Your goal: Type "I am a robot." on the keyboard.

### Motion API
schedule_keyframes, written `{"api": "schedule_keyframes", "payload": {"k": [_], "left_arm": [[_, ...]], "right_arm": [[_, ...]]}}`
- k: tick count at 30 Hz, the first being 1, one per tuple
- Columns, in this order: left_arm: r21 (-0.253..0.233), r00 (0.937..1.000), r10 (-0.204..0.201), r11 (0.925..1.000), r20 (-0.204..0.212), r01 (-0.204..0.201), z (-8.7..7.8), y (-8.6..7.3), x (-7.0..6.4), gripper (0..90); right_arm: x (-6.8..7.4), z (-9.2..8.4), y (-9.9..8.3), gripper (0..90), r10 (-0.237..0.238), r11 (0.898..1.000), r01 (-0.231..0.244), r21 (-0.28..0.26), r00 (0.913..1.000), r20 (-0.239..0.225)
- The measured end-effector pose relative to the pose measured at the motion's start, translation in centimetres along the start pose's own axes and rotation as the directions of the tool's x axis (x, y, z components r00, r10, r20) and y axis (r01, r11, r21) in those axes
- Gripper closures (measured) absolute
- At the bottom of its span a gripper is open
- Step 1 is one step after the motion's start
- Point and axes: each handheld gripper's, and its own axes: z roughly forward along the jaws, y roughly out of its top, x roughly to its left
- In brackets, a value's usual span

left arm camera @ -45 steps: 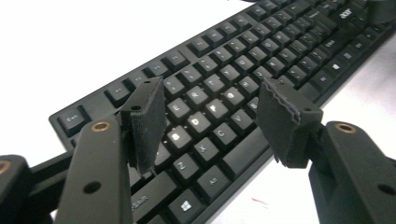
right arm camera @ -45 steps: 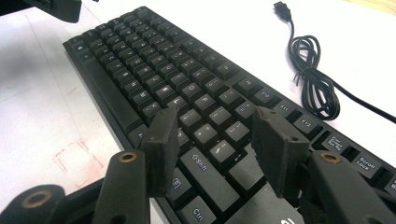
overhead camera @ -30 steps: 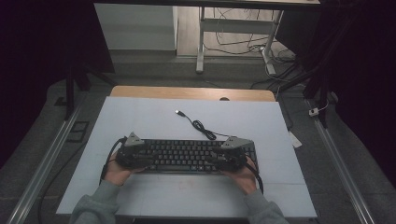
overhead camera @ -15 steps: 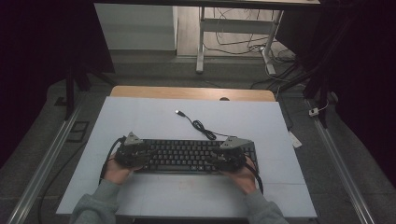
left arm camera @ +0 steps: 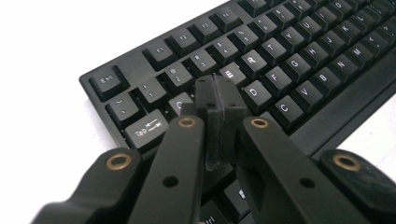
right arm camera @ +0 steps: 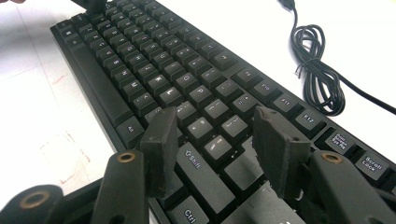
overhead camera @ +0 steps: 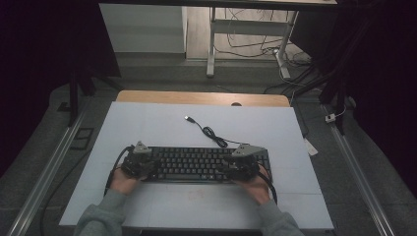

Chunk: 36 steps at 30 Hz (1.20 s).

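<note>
Since the earlier frames the left gripper point(overhead camera: 147, 169) has just been closing, its jaws now pressed flat together with nothing between them, tips poised over the keys near the keyboard's point(overhead camera: 196, 164) left end; both hands and the keyboard itself sit where they were; the right gripper point(overhead camera: 230, 169) keeps the same gap as before, jaws standing apart above the keys near the Shift and Ctrl end, holding nothing.

One black keyboard lies near the front of the pale table point(overhead camera: 147, 123), its long axis running left to right across the high view, key rows facing up, its front edge toward the person; one cable point(overhead camera: 212, 132) leaves its far side, bunched in a small coil, then runs out to a plug lying on the table farther back.

In the left gripper view the closed gripper point(left arm camera: 217, 86) hovers at the Tab, Q and number-row corner of the keyboard point(left arm camera: 299, 60); in the right gripper view the open gripper point(right arm camera: 215, 126) straddles several keys, the coiled cable point(right arm camera: 317, 74) beside the keyboard point(right arm camera: 154, 60); two grippers, two hands, one keyboard, one cable.
</note>
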Motion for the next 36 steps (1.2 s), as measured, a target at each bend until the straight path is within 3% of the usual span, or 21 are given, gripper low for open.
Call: {"api": "schedule_keyframes", "payload": {"k": [18,23,32,36], "left_arm": [[0.036,0.9999,0.005,0.9993,-0.015,-0.005,0.8,-0.3,-0.1,89.4],[0.027,0.9998,0.006,0.9996,-0.018,-0.006,0.7,-0.2,-0.2,89.4],[-0.070,0.9999,-0.012,0.9975,0.007,0.013,-1.3,0.4,-0.2,88.9],[-0.103,0.9996,-0.018,0.9945,0.021,0.020,-1.8,0.5,-0.2,80.0]], "right_arm": [[0.0,0.1,0.0,49.9,-0.004,1.000,0.004,0.010,1.0000,0.003],[0.0,0.1,0.0,49.7,-0.006,1.000,0.006,0.008,1.0000,0.001],[-0.1,0.1,0.0,49.6,0.000,1.000,0.000,0.006,1.0000,0.003],[-0.1,0.1,0.0,49.6,-0.001,1.000,0.001,0.006,1.0000,0.004]]}}
